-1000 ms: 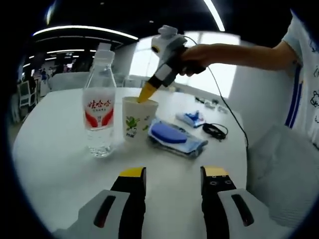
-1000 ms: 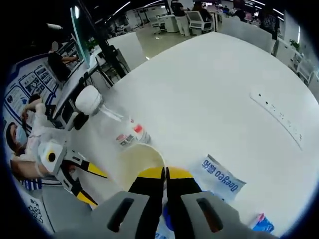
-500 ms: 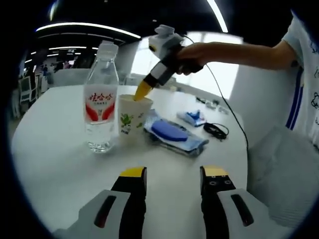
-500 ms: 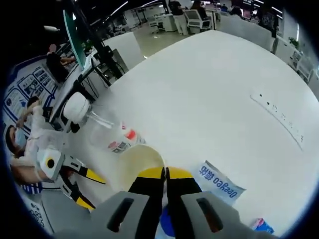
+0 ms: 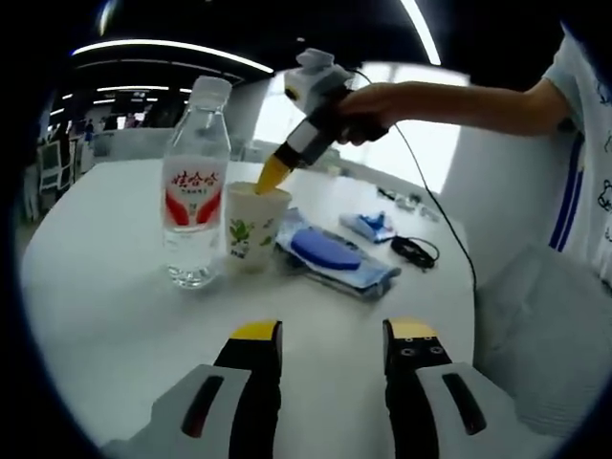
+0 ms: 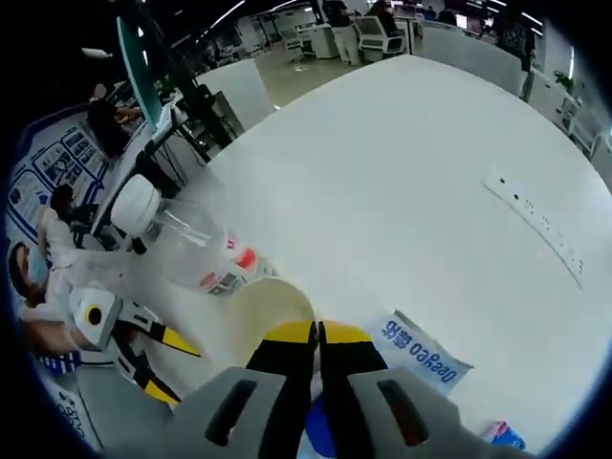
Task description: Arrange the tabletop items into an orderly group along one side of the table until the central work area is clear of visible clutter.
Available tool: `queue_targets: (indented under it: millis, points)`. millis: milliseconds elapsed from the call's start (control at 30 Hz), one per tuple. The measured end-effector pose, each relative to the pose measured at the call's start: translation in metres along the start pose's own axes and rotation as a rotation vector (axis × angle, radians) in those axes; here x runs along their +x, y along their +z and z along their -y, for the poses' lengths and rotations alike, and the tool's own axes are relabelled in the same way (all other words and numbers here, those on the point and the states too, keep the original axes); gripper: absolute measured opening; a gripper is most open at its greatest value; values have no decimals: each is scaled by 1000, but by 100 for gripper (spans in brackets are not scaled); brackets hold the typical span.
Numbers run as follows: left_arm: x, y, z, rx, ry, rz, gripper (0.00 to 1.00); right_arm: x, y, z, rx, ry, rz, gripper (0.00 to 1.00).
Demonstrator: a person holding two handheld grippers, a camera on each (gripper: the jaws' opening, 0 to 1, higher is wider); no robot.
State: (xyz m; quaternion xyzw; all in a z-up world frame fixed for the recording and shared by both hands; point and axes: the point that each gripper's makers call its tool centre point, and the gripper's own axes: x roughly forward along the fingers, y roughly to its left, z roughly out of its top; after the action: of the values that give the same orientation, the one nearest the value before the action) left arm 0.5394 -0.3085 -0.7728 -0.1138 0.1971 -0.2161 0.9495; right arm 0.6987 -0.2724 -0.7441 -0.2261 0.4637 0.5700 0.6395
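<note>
bottle (image 5: 194, 186) touching cup (image 5: 254, 226) on table (image 5: 115, 316), pouch (image 5: 333, 256) beside cup

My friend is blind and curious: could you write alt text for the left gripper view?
A hand-held right gripper pinches the rim of a paper cup beside a water bottle on a white table. The left gripper hangs open in front.
</note>
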Motion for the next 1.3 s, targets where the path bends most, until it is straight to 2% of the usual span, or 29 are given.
queue_targets:
  millis: [533, 633, 767, 933, 1133, 1300]
  points:
    - [0, -2, 0, -12, 2, -4, 38, 2, 0, -1, 3, 10, -4, 0]
    - [1, -2, 0, -12, 1, -4, 37, 3, -1, -1, 10, 7, -8, 7]
    - [1, -2, -1, -15, 4, -7, 37, 0, -1, -2, 30, 9, -2, 11]
    - [0, -2, 0, -10, 3, -8, 37, -18, 1, 0, 12, 10, 40, 32]
    - [1, 7, 5, -4, -5, 0, 38, -51, -11, 18, -7, -19, 91, 36]
    - [5, 15, 14, 19, -22, -12, 39, -75, -29, 35, 20, -61, 107, 40]
